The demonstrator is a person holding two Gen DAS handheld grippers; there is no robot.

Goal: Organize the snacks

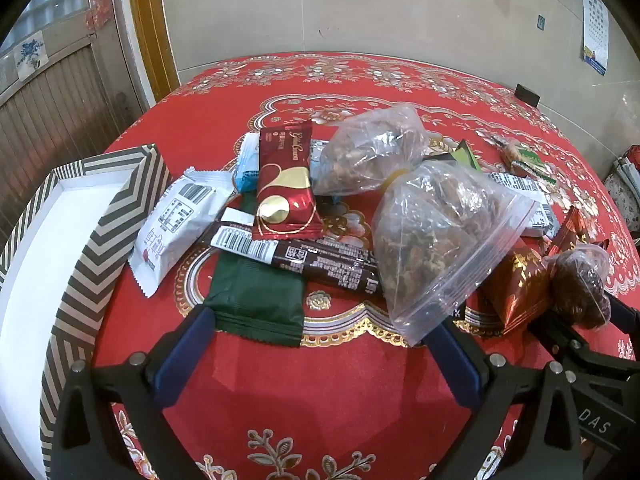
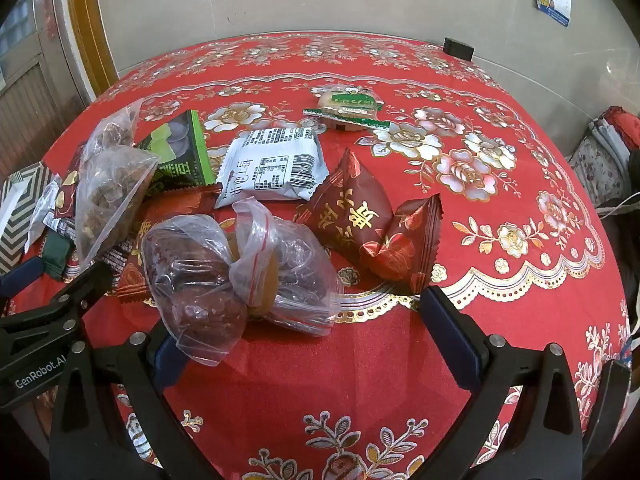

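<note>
A heap of snacks lies on the red flowered tablecloth (image 1: 320, 380). My left gripper (image 1: 320, 336) stands open, low over the cloth. Just beyond its fingertips are a dark green packet (image 1: 256, 300), a brown bar (image 1: 312, 260) and a clear zip bag of dried bits (image 1: 440, 240). A white packet (image 1: 176, 224) and a red-gold packet (image 1: 286, 184) lie further back. My right gripper (image 2: 308, 336) is open too. A clear bag of dark red fruit (image 2: 216, 276) lies between its fingers, close to the left one and well apart from the right one. Two red pyramid packets (image 2: 360, 216) sit behind.
A striped box (image 1: 100, 248) with a white inside stands at the table's left edge. Further back lie a white packet (image 2: 276, 168), a green packet (image 2: 180, 156) and a wrapped cake (image 2: 348, 108). A small black block (image 2: 458, 48) sits by the wall.
</note>
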